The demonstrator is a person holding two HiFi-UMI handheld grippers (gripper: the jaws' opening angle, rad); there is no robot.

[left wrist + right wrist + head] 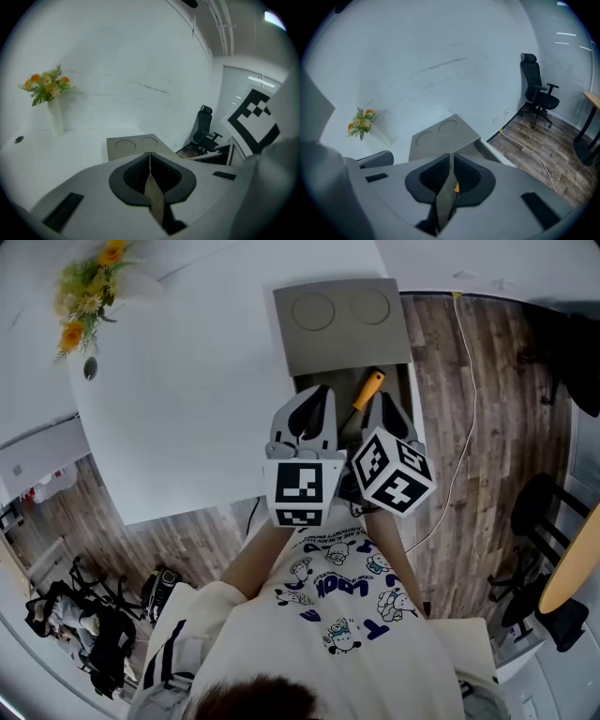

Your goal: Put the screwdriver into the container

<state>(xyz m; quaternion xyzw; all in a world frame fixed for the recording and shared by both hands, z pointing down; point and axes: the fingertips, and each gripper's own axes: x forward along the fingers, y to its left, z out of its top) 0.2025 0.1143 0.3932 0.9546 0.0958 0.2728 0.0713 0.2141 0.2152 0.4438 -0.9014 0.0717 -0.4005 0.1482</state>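
Screwdriver is lying in the container, and we are holding both claws above it.

We are holding the left gripper and the right gripper side by side near our body, both pointing down at the grey container. Both claws are pressed together and pinching nothing, since we are not carrying anything. The screwdriver is lying in the open part of the container, with its orange handle away from us, so we are thinking the job is about done. The container is sitting right at the edge of the table, with the wood floor just past it. We are seeing lots of open room on the white table to the left, and the flowers are standing well apart.
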